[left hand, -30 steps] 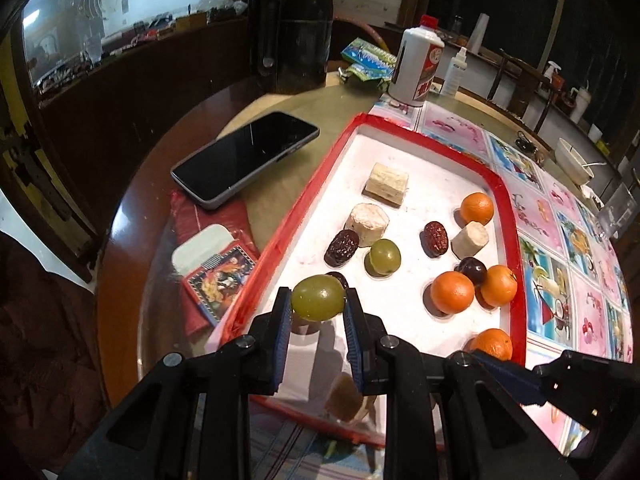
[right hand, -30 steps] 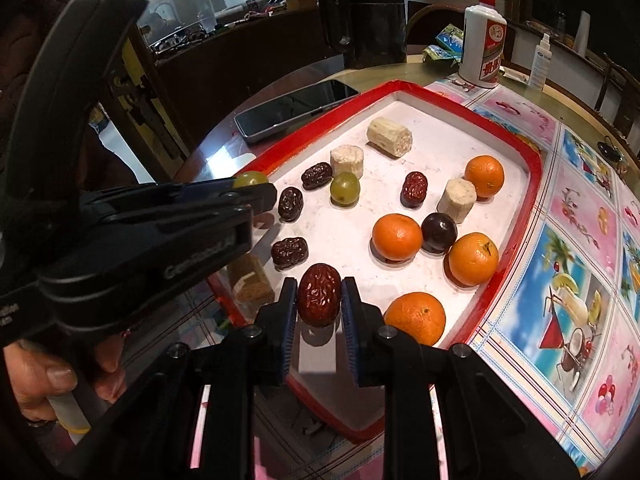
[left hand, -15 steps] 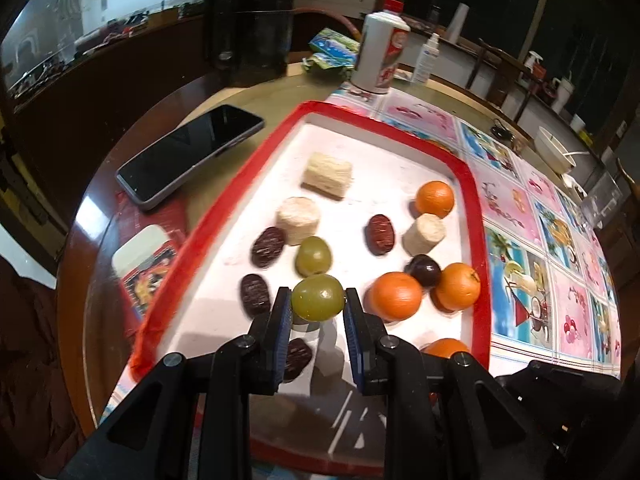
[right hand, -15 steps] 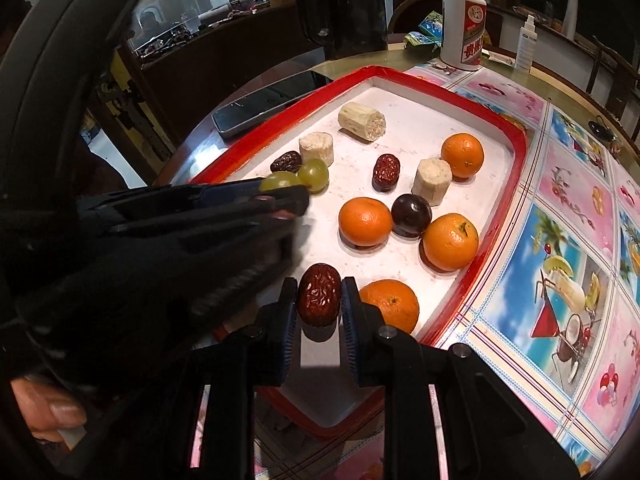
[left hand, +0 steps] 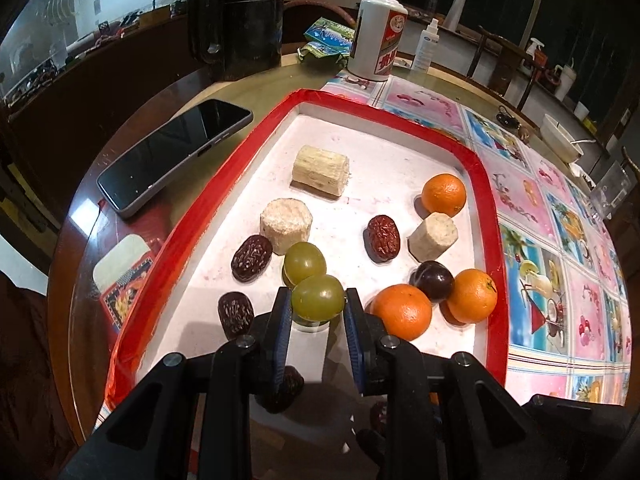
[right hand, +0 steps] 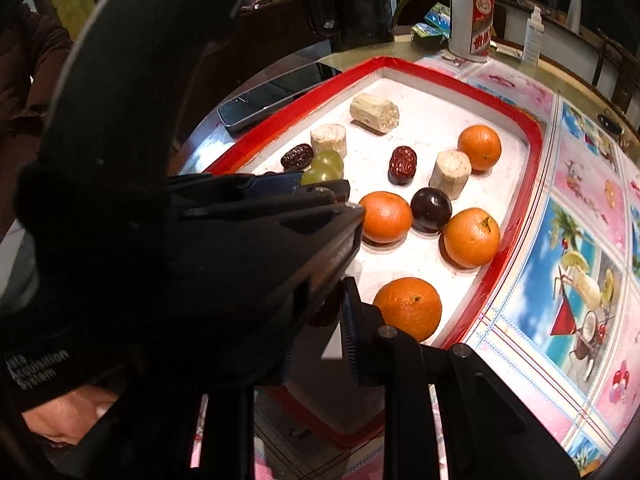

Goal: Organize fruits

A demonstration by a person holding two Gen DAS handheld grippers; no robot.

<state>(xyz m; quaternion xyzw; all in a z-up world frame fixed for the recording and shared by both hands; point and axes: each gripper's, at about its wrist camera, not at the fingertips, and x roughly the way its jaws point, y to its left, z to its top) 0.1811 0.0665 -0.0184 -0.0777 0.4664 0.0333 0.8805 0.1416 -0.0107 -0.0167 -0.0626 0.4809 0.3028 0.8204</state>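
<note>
My left gripper [left hand: 317,308] is shut on a green grape [left hand: 317,303], held low over the red-rimmed white tray [left hand: 486,200], right beside a second green grape [left hand: 304,263]. On the tray lie oranges [left hand: 402,312], a dark plum [left hand: 434,281], a red date [left hand: 383,238], dark dates [left hand: 252,258] and cut cane pieces [left hand: 320,171]. In the right wrist view the left gripper's black body [right hand: 240,240] covers most of my right gripper [right hand: 320,314]. Only a sliver of the red date [right hand: 328,312] shows against its right finger [right hand: 350,320].
A phone [left hand: 172,152] lies left of the tray beside a small card box [left hand: 124,280]. A black kettle [left hand: 236,16], a white bottle [left hand: 378,36] and a spray bottle [left hand: 426,46] stand behind. A picture tablecloth [left hand: 560,240] covers the right side. A hand [right hand: 72,412] shows lower left.
My left gripper has carried its grape forward over the tray, up beside the other green grape. Its body now blocks much of the right wrist view. The right gripper still holds its date.
</note>
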